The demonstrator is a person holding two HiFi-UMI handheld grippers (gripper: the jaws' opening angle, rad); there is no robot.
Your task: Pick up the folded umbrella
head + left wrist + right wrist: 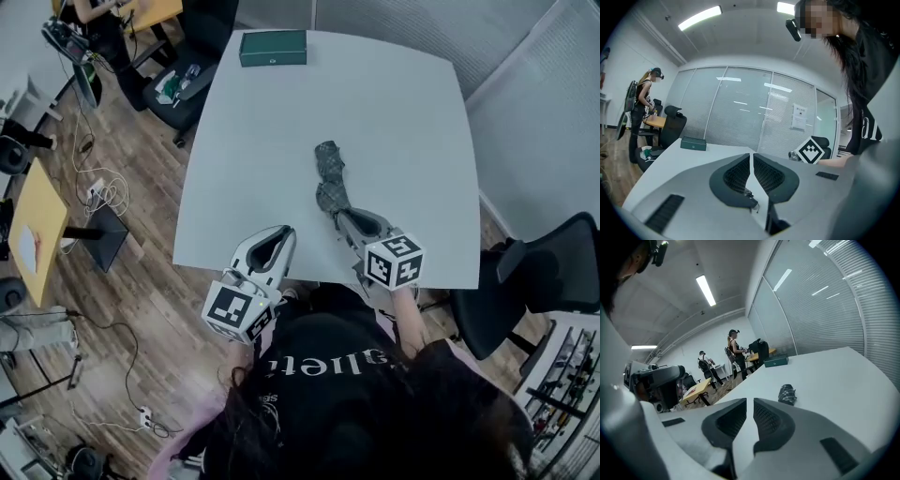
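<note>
In the lower left-of-centre of the head view, the left gripper (277, 234) is at the white table's (403, 112) near edge, jaws closed on nothing. The folded umbrella (329, 176) lies mid-table. Close to its lower end, the right gripper (345, 218) is closed and empty.

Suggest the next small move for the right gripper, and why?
Probably open the right gripper: its fingers sit together with nothing between them, and the folded umbrella lies on the table just ahead, not yet gripped.
</note>
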